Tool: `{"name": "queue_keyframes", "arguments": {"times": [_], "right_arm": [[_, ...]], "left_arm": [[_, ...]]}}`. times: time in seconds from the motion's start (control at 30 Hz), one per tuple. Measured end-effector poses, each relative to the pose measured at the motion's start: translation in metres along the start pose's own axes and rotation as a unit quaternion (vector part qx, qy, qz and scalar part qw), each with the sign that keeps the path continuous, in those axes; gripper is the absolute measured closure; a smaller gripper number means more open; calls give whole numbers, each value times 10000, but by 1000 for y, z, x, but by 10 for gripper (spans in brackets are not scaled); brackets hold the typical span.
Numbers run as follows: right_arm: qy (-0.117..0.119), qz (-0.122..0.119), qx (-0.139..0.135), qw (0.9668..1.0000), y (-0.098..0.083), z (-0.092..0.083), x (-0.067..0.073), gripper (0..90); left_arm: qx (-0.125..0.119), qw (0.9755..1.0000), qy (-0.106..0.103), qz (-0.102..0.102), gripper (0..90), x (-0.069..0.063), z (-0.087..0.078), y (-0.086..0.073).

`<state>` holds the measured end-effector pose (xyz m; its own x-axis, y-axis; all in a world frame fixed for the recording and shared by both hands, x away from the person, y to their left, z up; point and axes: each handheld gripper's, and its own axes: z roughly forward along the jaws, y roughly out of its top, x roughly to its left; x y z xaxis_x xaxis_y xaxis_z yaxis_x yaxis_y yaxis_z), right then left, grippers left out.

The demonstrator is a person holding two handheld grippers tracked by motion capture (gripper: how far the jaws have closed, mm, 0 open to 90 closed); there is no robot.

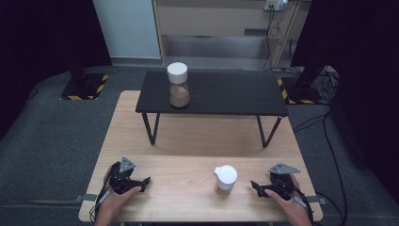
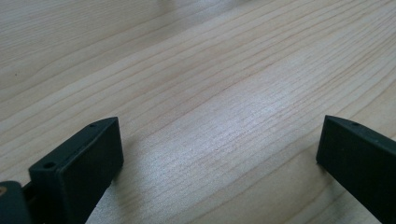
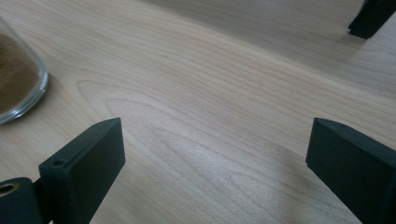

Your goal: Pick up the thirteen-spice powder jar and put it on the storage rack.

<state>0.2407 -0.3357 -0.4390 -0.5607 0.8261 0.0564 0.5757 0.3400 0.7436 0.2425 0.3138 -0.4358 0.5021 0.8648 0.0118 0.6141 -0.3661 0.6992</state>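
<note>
One jar (image 1: 225, 180) stands upright between both open tools; long axis vertical.

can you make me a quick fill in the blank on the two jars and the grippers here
1. The near jar stands on the wooden table between the left gripper and the ____ gripper.
2. The far jar stands on the ____ raised shelf.
3. Both jars have ____ lids.
4. The fingers of the right gripper hold ____.

Missing words: right; black; white; nothing
</note>
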Motion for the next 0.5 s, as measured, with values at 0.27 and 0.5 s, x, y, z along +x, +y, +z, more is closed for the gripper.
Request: {"name": "queue_keyframes", "arguments": {"times": [0.27,0.5], "right_arm": [[355,-452,18,9983,8,-4,4,75],[639,-631,-19,9960,12,-5,5,60]], "left_arm": [[-2,10000,-6,6,0,0,0,0],[-3,10000,-9,5,0,0,0,0]]}}
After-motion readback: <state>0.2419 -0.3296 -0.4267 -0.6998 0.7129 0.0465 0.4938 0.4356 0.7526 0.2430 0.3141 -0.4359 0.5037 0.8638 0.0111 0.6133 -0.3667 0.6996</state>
